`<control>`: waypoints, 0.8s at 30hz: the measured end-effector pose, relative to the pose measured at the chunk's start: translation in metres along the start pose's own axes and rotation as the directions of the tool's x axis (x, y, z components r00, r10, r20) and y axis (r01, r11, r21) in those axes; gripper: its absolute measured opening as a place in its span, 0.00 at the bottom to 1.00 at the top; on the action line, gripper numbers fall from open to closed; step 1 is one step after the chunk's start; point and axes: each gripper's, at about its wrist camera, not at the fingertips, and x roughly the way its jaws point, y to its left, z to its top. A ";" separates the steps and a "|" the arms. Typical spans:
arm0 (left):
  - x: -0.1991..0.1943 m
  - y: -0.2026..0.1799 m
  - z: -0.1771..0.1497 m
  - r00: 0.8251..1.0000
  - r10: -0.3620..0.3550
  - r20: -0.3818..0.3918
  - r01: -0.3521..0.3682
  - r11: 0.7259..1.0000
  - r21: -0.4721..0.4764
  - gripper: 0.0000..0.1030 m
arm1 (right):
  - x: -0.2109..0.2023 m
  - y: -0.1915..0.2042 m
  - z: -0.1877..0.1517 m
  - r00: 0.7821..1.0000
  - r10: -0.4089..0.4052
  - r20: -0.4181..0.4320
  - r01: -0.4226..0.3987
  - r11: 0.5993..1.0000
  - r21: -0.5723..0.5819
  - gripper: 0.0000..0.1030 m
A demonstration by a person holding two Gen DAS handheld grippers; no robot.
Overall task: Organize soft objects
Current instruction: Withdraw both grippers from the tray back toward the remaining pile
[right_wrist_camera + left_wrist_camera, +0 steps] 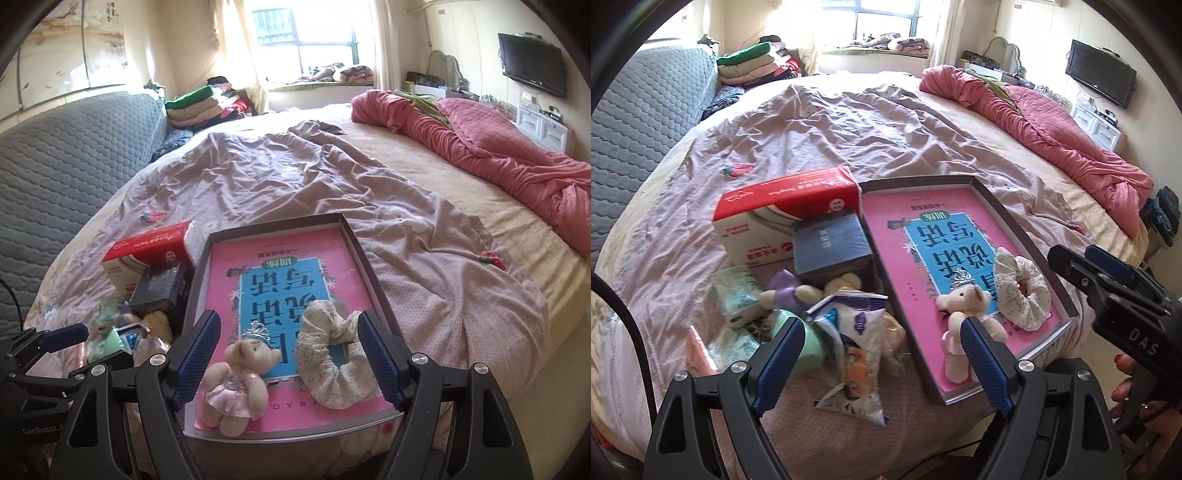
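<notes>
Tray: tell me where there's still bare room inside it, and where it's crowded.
The tray is free in its far half, on the pink book between the far rim and the scrunchie. Its near end is crowded: the teddy bear lies beside the scrunchie. Left of the tray, the boxes and packets leave no room.

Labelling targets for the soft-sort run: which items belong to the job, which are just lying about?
Job:
- teddy bear in grey tray
- floral scrunchie in tray
- plush toys in pile

Lying about:
- red box
- dark box
- snack bag
- pink quilt
</notes>
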 end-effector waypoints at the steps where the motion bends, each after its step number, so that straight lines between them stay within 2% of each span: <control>1: -0.001 0.002 0.000 1.000 0.000 0.001 0.000 1.000 -0.002 0.83 | -0.002 0.002 0.001 1.000 0.008 0.004 -0.008 1.000 -0.002 0.75; 13: -0.022 0.039 0.002 1.000 0.020 0.012 -0.019 0.998 -0.067 0.83 | -0.018 0.034 0.005 0.998 0.058 0.022 -0.057 0.997 -0.055 0.76; 24: -0.050 0.100 0.006 0.994 0.096 0.049 -0.086 0.980 -0.179 0.83 | -0.026 0.067 0.005 0.994 0.112 0.018 -0.109 0.987 -0.114 0.76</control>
